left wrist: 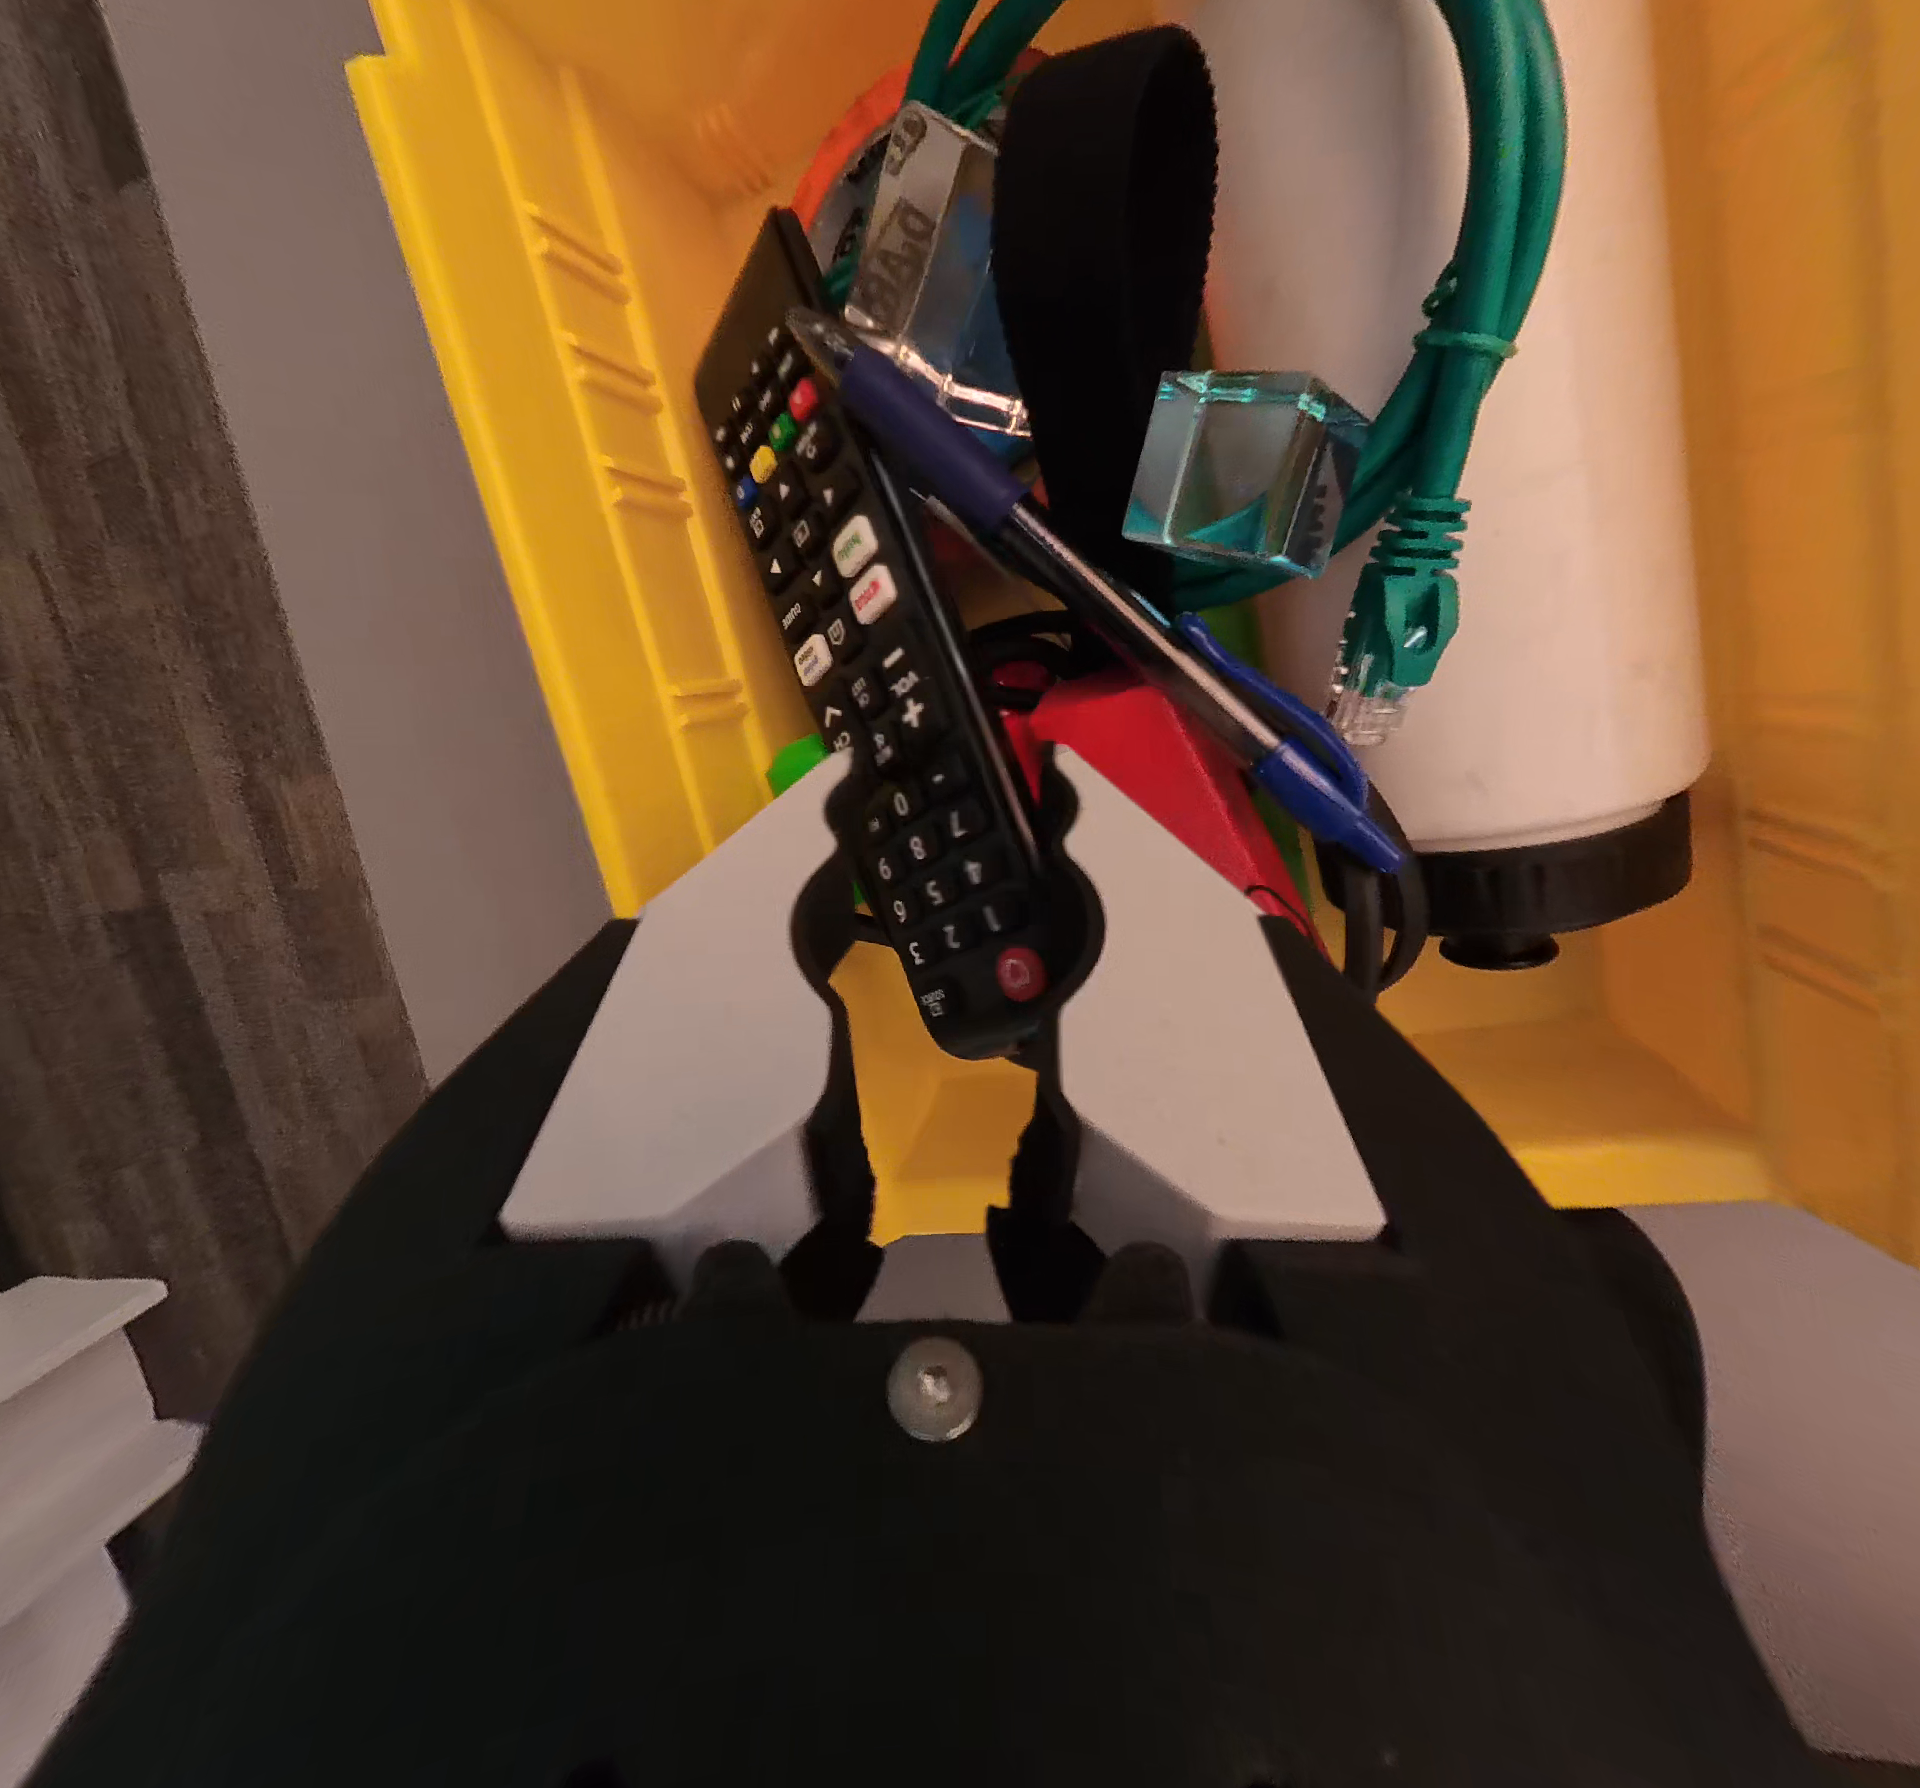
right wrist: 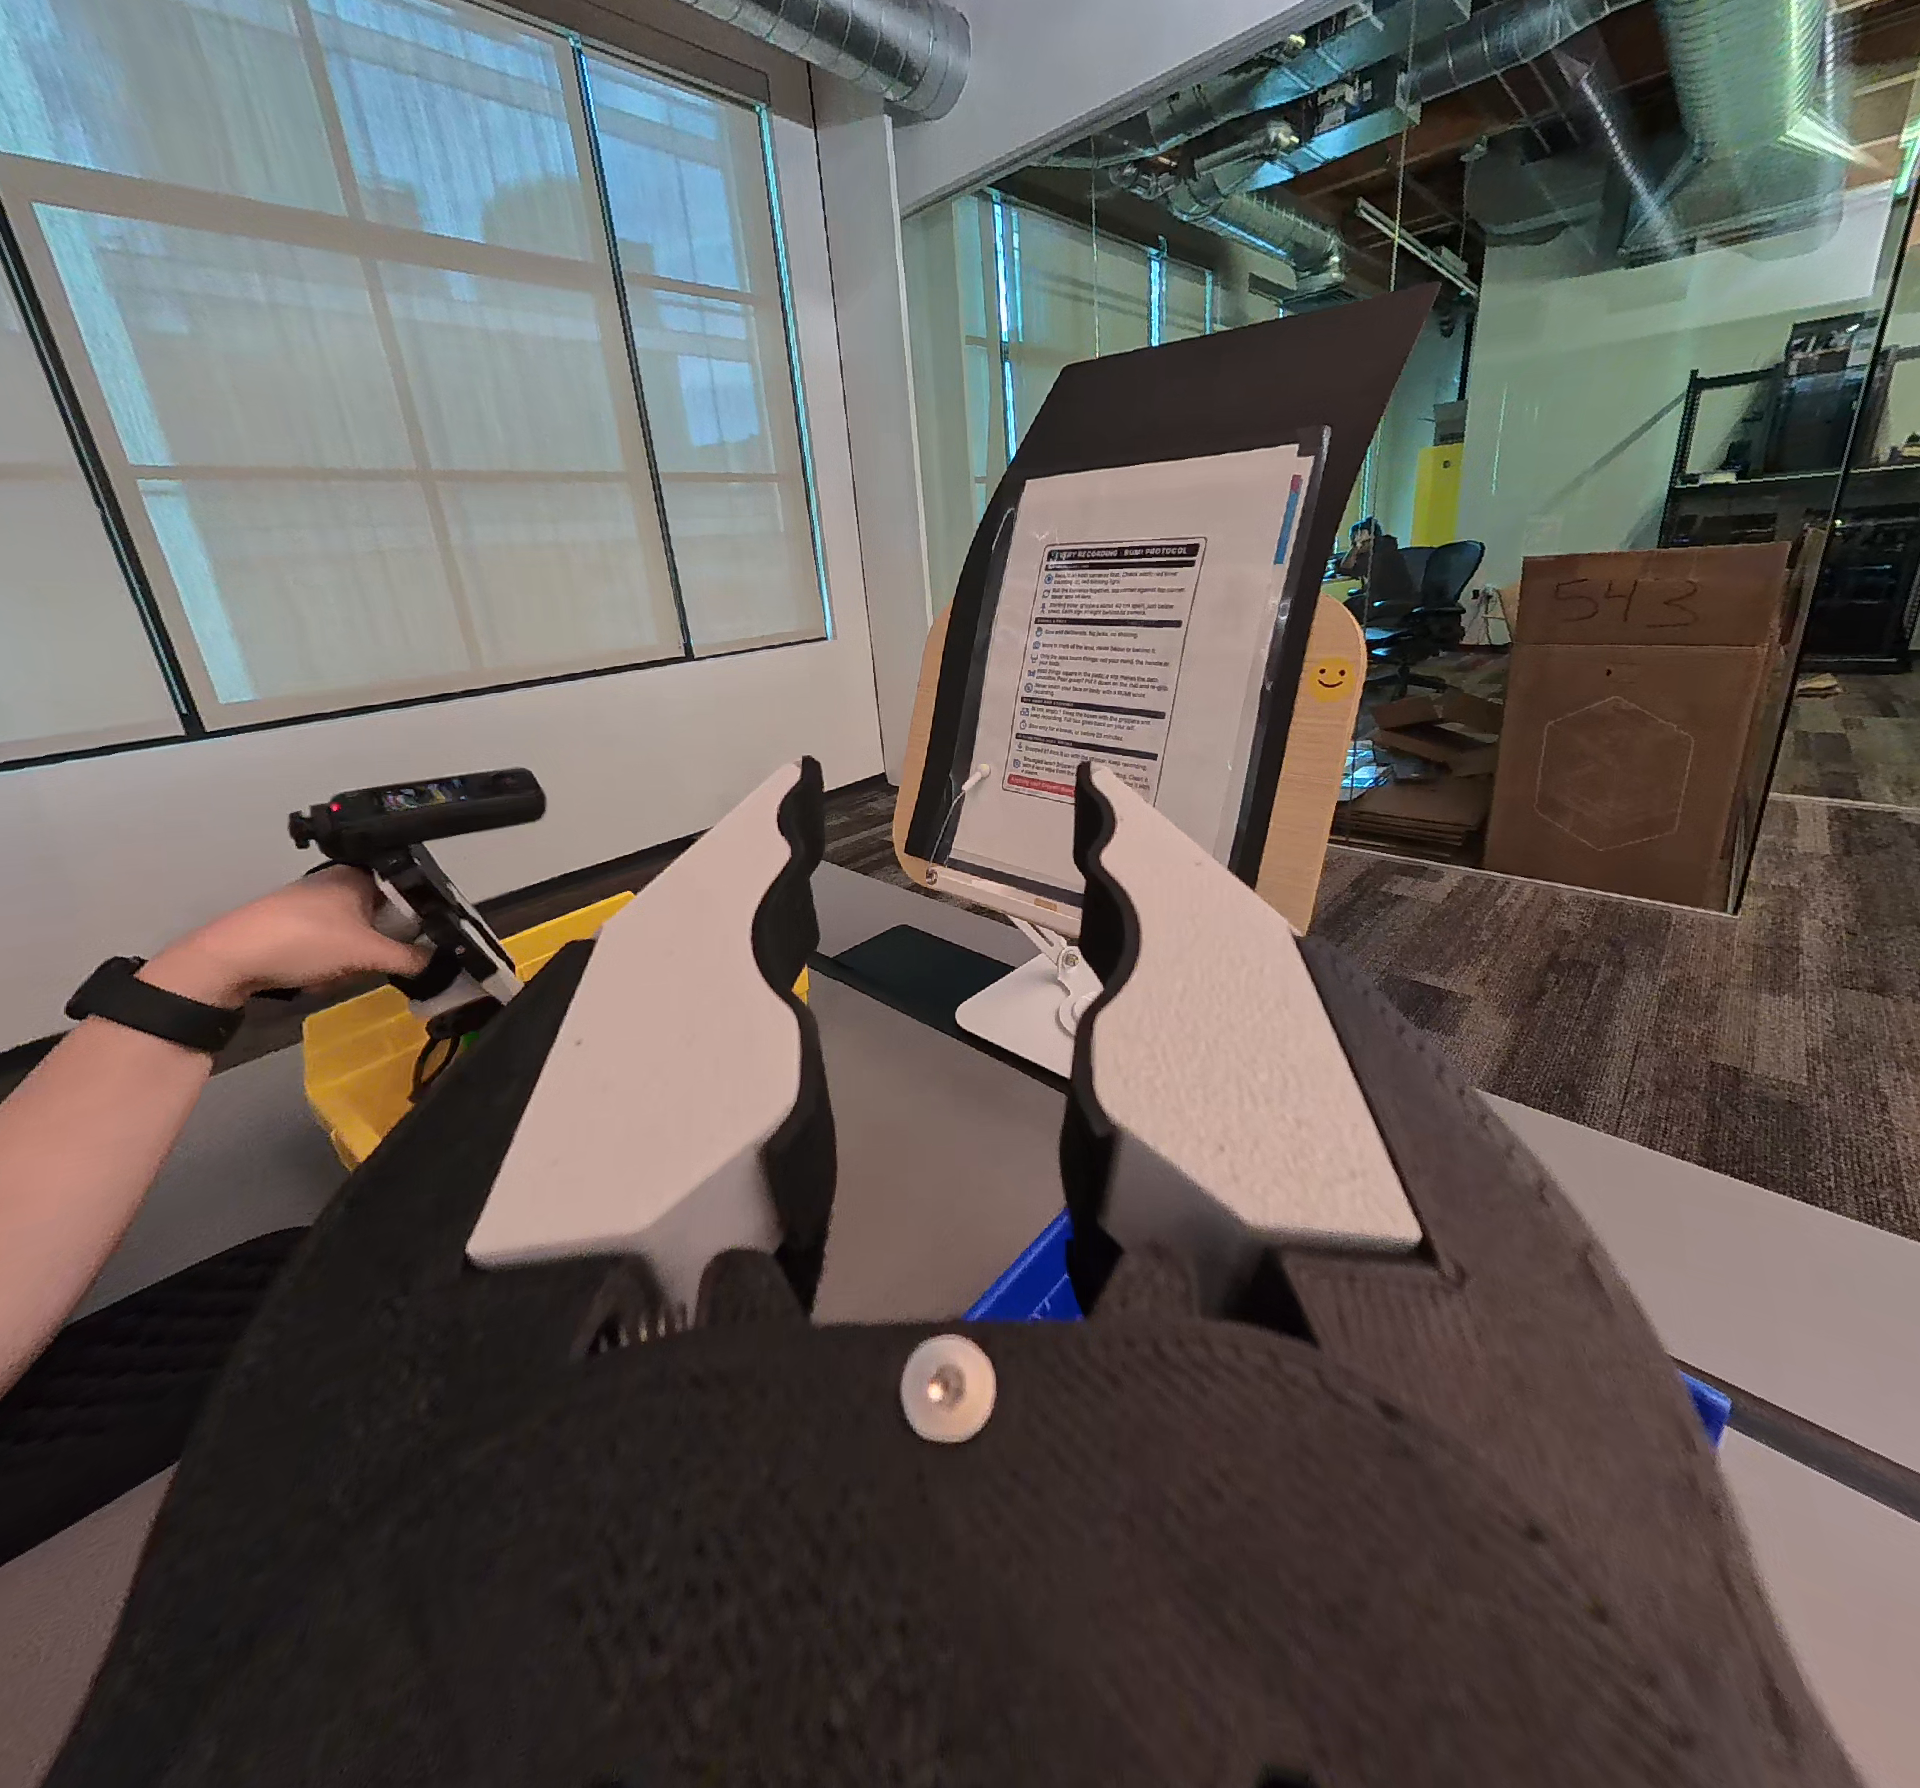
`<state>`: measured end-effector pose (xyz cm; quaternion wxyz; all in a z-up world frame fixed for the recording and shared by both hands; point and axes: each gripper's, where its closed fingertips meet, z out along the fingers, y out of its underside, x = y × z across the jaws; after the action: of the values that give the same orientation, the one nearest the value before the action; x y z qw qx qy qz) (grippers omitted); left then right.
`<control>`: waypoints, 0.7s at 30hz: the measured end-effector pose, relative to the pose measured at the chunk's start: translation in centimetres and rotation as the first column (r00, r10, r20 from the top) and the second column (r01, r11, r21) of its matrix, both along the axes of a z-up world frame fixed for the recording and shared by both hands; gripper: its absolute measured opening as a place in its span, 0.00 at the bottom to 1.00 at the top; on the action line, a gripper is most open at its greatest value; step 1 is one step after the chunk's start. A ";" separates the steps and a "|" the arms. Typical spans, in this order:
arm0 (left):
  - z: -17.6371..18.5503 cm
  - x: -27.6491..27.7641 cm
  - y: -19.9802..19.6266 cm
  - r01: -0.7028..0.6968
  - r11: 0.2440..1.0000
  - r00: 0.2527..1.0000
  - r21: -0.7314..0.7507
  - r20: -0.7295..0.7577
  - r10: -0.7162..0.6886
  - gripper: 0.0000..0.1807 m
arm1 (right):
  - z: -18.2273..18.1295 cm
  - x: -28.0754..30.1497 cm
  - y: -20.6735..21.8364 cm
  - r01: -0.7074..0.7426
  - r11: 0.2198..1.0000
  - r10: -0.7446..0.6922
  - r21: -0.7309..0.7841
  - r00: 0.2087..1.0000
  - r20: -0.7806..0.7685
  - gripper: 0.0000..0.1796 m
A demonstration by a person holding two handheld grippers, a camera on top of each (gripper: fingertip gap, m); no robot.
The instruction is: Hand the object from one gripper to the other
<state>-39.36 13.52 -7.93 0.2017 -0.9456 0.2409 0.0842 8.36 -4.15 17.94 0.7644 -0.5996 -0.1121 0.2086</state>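
Left wrist view: the left gripper (left wrist: 951, 772) reaches into a yellow plastic bin (left wrist: 582, 304) with ribbed walls. Its white fingers, lined with wavy black pads, are clamped on a black remote control (left wrist: 883, 668). The remote is a long, slim slab; its long axis runs away from the camera, tilted slightly left. The end with the round red button is nearest the gripper base, the coloured buttons lie toward the far end, and the keypad faces the camera. The fingertips grip it at the number keys. Just beside the remote lie a blue-capped pen (left wrist: 1101, 595), set diagonally, and a clear glass-like cube (left wrist: 1242, 476). A coiled green network cable (left wrist: 1496, 211) with a clear plug drapes over a smooth white cylinder (left wrist: 1507, 512) with a black base. A black fabric strap (left wrist: 1101, 232) and a red angular piece (left wrist: 1143, 762) sit among the clutter.

Right wrist view: the right gripper (right wrist: 945, 782) holds nothing, its fingers well apart. To its left, a person's hand (right wrist: 301, 928) with a black wristband holds the other gripper down in the yellow bin on a grey table (right wrist: 1714, 1250). A document stand (right wrist: 1132, 658) is ahead.
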 end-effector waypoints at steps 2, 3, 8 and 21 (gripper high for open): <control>1.0 -0.3 0.0 0.005 0.999 1.000 0.033 0.013 -0.006 0.13 | 0.0 0.1 0.0 -0.001 1.000 0.001 -0.001 1.000 -0.004 0.26; 1.6 -0.4 -0.1 0.007 0.999 0.999 0.046 0.031 -0.008 0.12 | 0.0 0.1 0.0 -0.002 1.000 0.002 0.000 1.000 -0.006 0.26; 3.3 -1.3 -1.6 -0.019 0.999 0.983 0.035 0.184 0.012 0.09 | 0.0 0.1 0.1 -0.006 1.000 0.006 0.001 1.000 -0.012 0.26; 11.4 0.1 -4.0 0.029 0.952 0.941 0.303 0.313 -0.129 0.07 | -1.0 -1.9 1.5 -0.028 0.998 0.030 -0.047 0.999 0.031 0.26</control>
<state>-39.25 9.56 3.52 0.3809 -0.8951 0.2266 -0.0483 6.50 -2.63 16.97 0.7452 -0.6188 -0.1279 0.2129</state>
